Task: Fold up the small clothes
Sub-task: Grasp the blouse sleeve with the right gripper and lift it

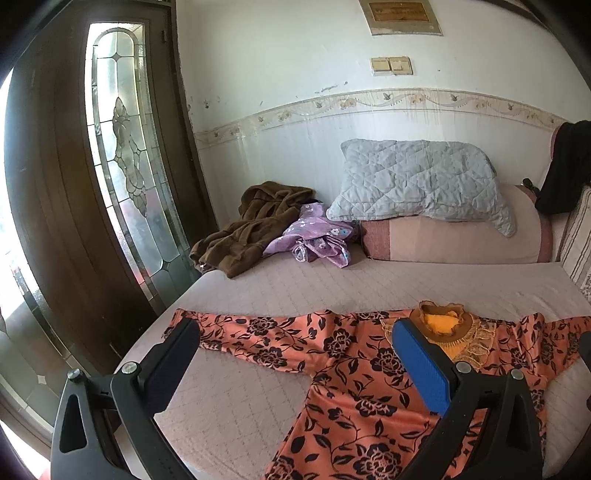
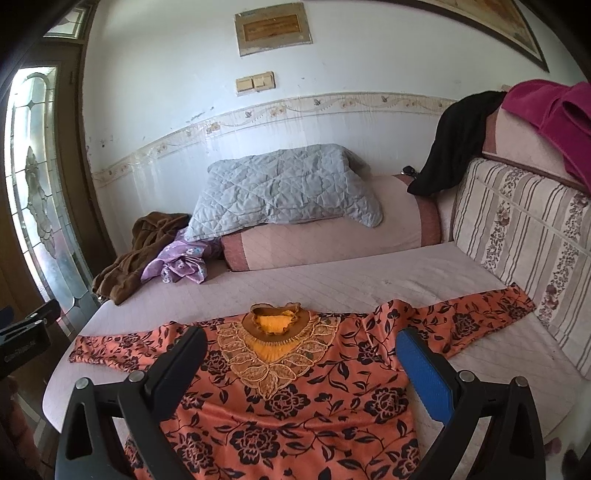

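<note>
A bed (image 2: 369, 280) with a pale quilted cover stands against a white wall (image 2: 166, 110) that carries a floral border strip (image 2: 258, 110), a double light switch (image 2: 255, 83) and a framed plaque (image 2: 272, 27). At the bed's left edge, daylight comes through a dark wooden door (image 1: 55, 184) with a leaded glass panel (image 1: 122, 147). A grey quilted pillow (image 1: 417, 181) lies on a pink bolster (image 1: 454, 240) at the bed's far edge.

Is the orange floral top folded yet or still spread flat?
Spread flat, unfolded. The orange floral top lies face up on the bed, both sleeves stretched out sideways, embroidered neckline showing.

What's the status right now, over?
Left tool open, right tool open, both empty above the bed. Orange floral top flat, sleeves spread, unfolded. Brown and purple clothes heaped far back, not in the way.
</note>
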